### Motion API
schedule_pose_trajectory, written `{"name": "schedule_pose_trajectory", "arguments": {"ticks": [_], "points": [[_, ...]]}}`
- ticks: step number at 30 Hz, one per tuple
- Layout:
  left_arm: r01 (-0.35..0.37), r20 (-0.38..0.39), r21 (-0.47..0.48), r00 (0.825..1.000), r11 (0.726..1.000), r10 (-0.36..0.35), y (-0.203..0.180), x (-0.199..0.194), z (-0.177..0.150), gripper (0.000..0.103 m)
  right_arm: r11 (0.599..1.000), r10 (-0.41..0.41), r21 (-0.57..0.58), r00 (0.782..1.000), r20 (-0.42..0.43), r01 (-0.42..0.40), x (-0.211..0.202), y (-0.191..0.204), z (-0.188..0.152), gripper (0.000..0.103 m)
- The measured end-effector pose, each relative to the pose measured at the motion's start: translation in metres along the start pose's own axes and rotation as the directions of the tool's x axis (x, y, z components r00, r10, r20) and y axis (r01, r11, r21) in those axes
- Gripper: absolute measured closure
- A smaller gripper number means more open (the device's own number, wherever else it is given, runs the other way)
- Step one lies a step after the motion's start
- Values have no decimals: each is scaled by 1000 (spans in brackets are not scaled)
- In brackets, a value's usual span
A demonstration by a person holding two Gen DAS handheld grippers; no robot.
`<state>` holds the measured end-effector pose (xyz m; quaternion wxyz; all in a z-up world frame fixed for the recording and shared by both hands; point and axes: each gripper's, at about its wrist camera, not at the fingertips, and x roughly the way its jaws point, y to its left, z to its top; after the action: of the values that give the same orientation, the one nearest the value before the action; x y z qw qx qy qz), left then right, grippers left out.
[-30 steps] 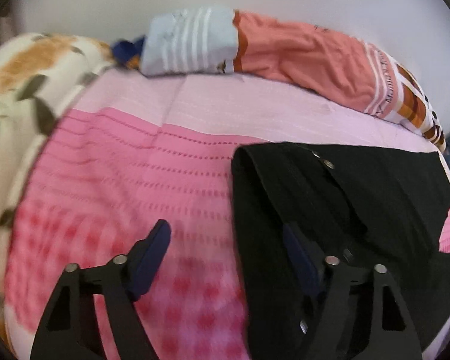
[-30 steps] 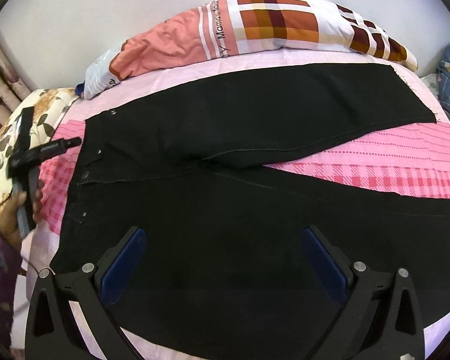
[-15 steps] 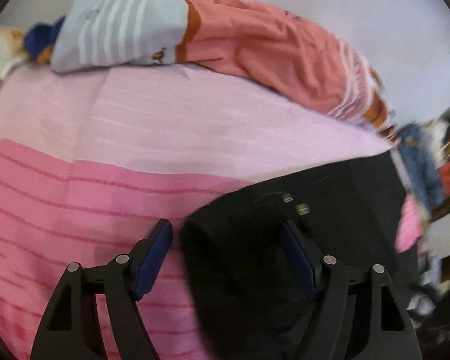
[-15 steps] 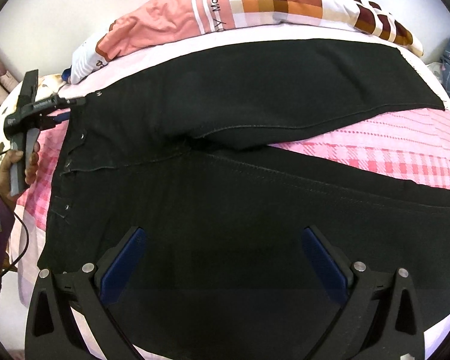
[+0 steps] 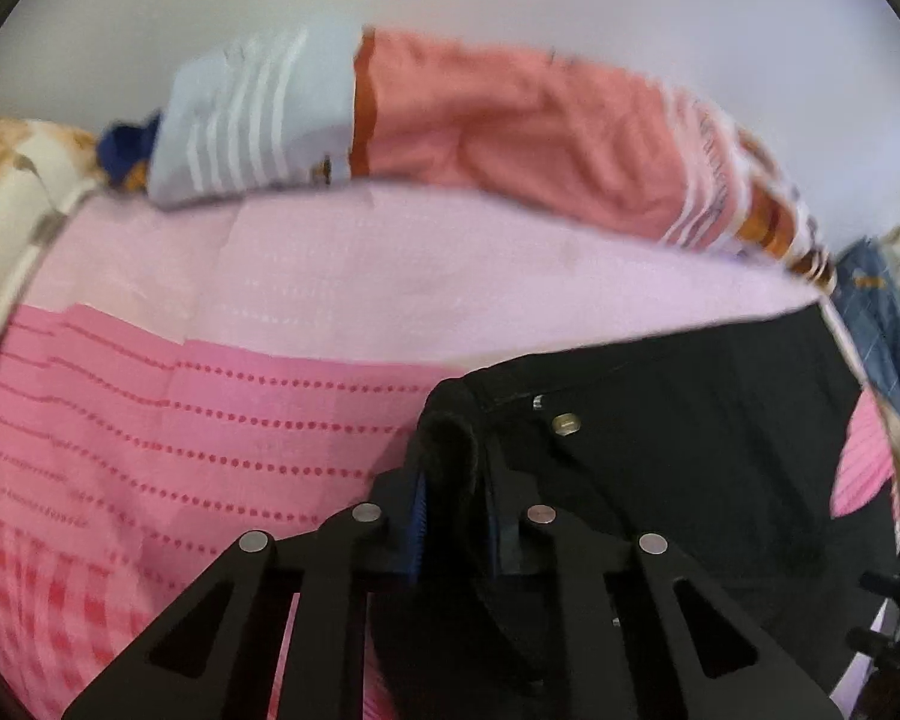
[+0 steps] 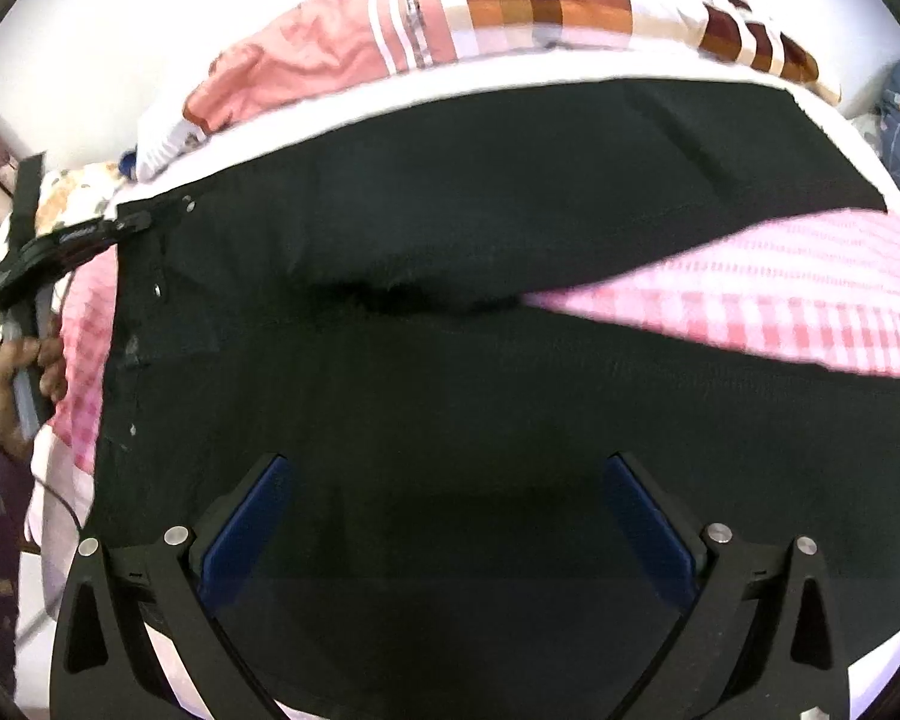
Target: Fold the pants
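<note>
The left hand-held gripper [image 5: 453, 498] pinches the pants' [image 6: 450, 360] waistband corner on the bed [image 5: 210, 420]; the right hand-held gripper [image 6: 444, 516] hovers spread. Next, probably, carrying that corner across.
</note>
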<state>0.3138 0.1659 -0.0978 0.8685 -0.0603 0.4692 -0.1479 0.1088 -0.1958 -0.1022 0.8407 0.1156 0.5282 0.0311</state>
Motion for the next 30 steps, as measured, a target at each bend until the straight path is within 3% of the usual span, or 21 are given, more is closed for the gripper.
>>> {"name": "schedule_pose_trajectory", "arguments": {"ticks": [3, 4, 6, 9, 10, 13, 15, 16, 17, 18, 19, 24, 30], "points": [[29, 106, -23, 994, 999, -26, -13, -41, -8, 88, 996, 90, 19, 994, 58, -92, -7, -11, 18, 1], [32, 139, -13, 990, 999, -30, -21, -56, -13, 88, 984, 169, 52, 983, 66, -173, -6, -18, 28, 1], [39, 186, 3, 982, 999, -38, -36, -78, -25, 88, 938, 315, 124, 946, 83, -323, -5, -31, 52, 1], [81, 243, -2, 967, 997, -78, -53, -111, -53, 88, 828, 493, 252, 864, 101, -501, 12, -50, 94, 1], [82, 254, 0, 964, 997, -79, -56, -119, -60, 88, 792, 533, 287, 839, 105, -539, 20, -53, 106, 2], [89, 270, -7, 959, 996, -84, -71, -138, -86, 88, 736, 589, 350, 803, 90, -579, 47, -53, 140, 9], [99, 266, -27, 960, 995, -88, -77, -146, -101, 88, 725, 583, 398, 808, 81, -563, 62, -59, 154, 16], [102, 260, -38, 962, 994, -89, -81, -149, -108, 88, 703, 597, 437, 800, 68, -561, 75, -62, 160, 20], [104, 250, -49, 964, 993, -89, -83, -151, -115, 88, 687, 606, 464, 794, 58, -559, 83, -64, 162, 43], [107, 242, -60, 966, 992, -90, -84, -152, -120, 88, 682, 596, 498, 802, 44, -535, 92, -67, 163, 75], [112, 235, -71, 968, 991, -93, -86, -152, -125, 88, 688, 586, 509, 810, 29, -516, 97, -69, 164, 90], [102, 184, -115, 980, 988, -80, -90, -152, -140, 88, 716, 547, 480, 834, 66, -507, 76, -68, 137, 96], [58, 105, -159, 994, 986, -42, -79, -162, -167, 88, 762, 526, 436, 850, 12, -478, 30, -66, 41, 96]]}}
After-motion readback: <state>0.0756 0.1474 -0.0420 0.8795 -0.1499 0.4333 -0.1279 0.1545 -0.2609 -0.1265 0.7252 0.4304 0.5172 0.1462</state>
